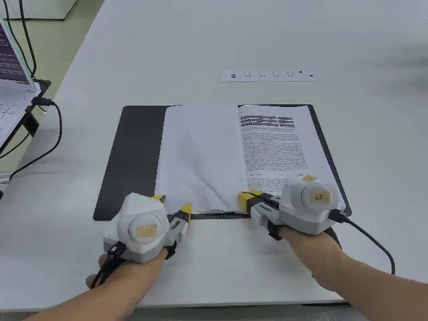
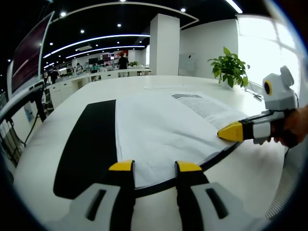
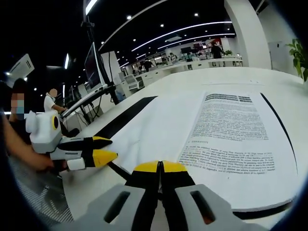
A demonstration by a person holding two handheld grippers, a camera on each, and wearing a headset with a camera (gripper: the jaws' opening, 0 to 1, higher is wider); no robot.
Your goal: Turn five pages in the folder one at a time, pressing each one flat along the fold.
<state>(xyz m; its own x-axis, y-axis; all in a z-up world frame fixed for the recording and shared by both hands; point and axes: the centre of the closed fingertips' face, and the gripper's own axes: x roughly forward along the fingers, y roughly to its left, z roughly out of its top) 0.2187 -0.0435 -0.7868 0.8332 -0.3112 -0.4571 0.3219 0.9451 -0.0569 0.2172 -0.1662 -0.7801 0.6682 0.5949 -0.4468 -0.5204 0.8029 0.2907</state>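
My left gripper (image 2: 155, 166) stands open, jaws well apart, yellow tips at the near edge of the folder (image 1: 130, 160). It lies spread on the table (image 1: 200, 47) — black cover at 9 o'clock, blank page (image 1: 197, 154) in the middle, printed page (image 1: 274, 144) at 3. My right gripper (image 3: 160, 167) has its jaws pressed together, empty, by the fold's near end. The left gripper view adds a plant (image 2: 231, 67) at 1 o'clock — the right gripper view a monitor (image 3: 91, 62) at 10.

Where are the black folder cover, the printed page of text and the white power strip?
Black flat folder cover (image 1: 130, 160): head view, bare left half.
White paper page of printed text (image 1: 277, 150): head view, middle of the text block.
Long white power strip (image 1: 267, 76): head view, its middle.
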